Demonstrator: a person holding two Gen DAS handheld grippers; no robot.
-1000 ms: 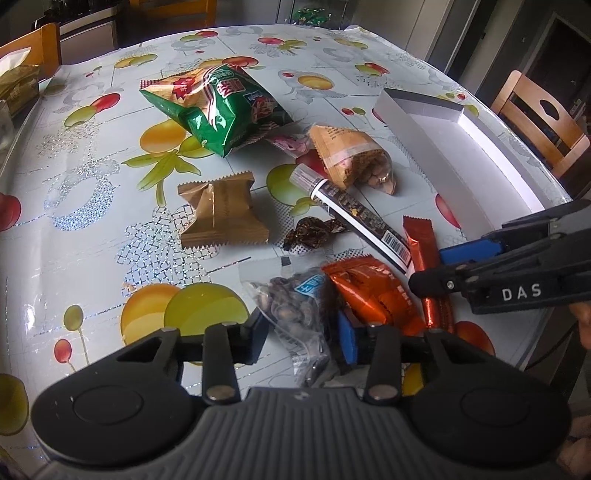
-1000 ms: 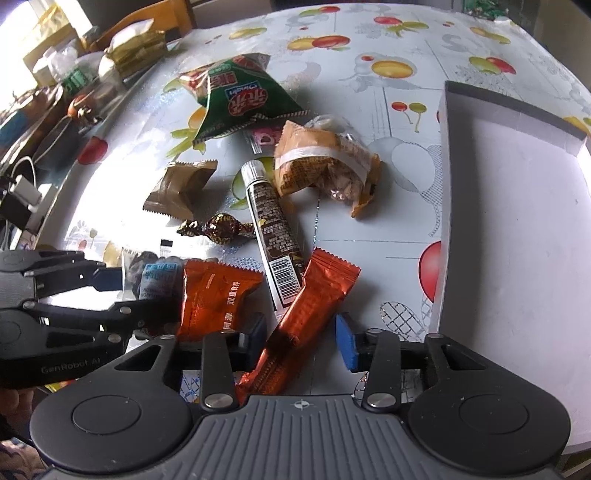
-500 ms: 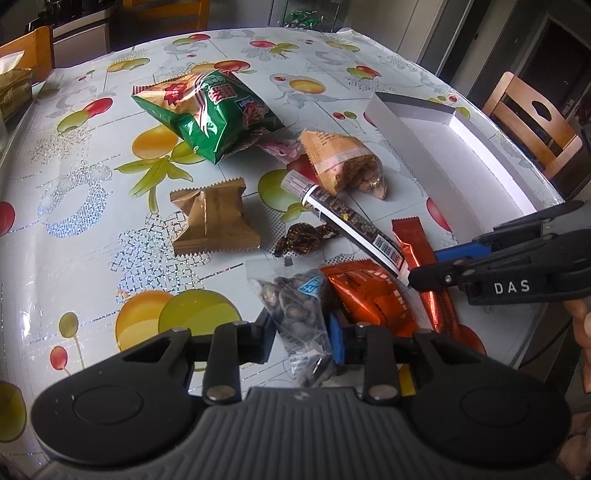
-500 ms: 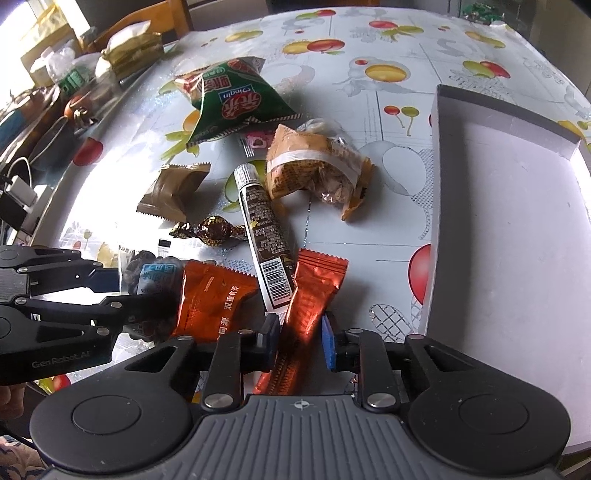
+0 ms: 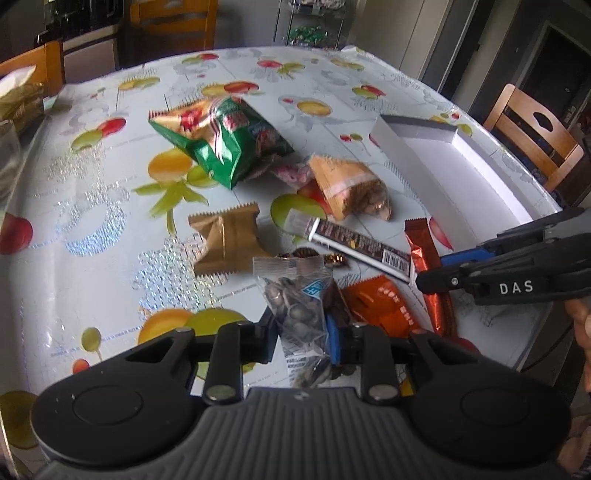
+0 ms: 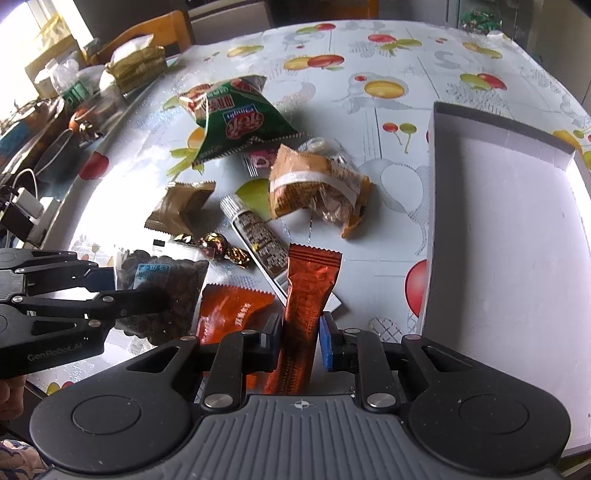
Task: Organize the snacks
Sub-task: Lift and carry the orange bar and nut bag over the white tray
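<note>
My left gripper [image 5: 301,325] is closing its jaws tight on a clear bag of dark seeds [image 5: 295,295], pinched between both pads at the table's near edge. The right gripper [image 6: 301,332] is also closing, and its pads press a shiny orange-red stick pack [image 6: 310,280] that stands tilted up between them. A flat orange packet [image 5: 380,306] lies between the two grippers. Farther back lie a dark bar [image 5: 354,247], a foil candy [image 6: 218,245], a brown wrapper [image 5: 227,240], a tan nut packet [image 5: 347,184] and a green chip bag [image 5: 225,136]. The white box [image 6: 517,258] on the right is empty.
A fruit-print cloth [image 5: 92,229] covers the table. Bags, bottles and cables [image 6: 74,92] crowd a counter past the table's left side. A wooden chair [image 5: 532,136] stands beyond the box, and another chair [image 5: 173,22] at the far end.
Both pairs of jaws have narrowed: the left pads now pinch the seed bag and the right pads now clamp the orange-red stick pack. Neither hand has shifted much.
</note>
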